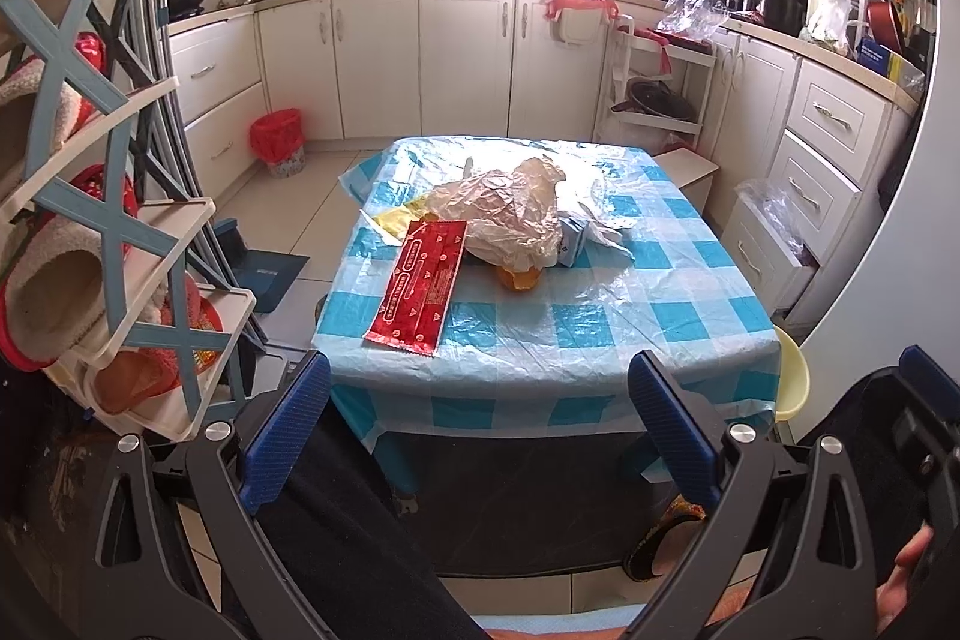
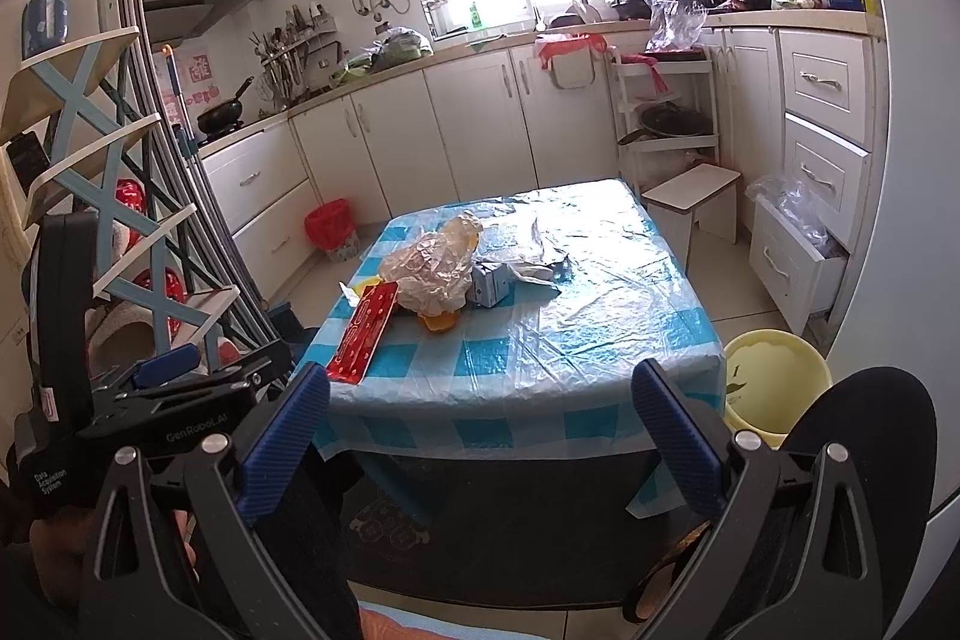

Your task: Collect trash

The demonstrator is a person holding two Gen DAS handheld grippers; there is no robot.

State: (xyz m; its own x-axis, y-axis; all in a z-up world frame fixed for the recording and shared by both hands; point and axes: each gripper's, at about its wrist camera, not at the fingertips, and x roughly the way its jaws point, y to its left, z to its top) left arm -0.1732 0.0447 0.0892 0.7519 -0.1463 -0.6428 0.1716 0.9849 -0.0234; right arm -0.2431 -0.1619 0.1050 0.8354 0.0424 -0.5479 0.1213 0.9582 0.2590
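Trash lies in a pile on a low table with a blue checked plastic cover (image 1: 600, 316) (image 2: 570, 334). It includes a long red wrapper (image 1: 420, 289) (image 2: 365, 331), a crumpled clear-brown plastic bag (image 1: 510, 214) (image 2: 429, 271), a small blue-white carton (image 1: 573, 241) (image 2: 491, 283), an orange peel (image 1: 517, 278) (image 2: 440, 321) and a yellow wrapper (image 1: 399, 220). My left gripper (image 1: 480, 424) is open and empty, in front of the table's near edge. My right gripper (image 2: 480, 430) is open and empty, also short of the table.
A red-lined waste bin (image 1: 277, 142) (image 2: 330, 226) stands on the floor by the far cabinets. A yellow basin (image 2: 774, 376) sits at the table's right corner. A shoe rack (image 1: 108, 232) stands at left, a small stool (image 2: 693, 202) and an open drawer (image 2: 792, 256) at right.
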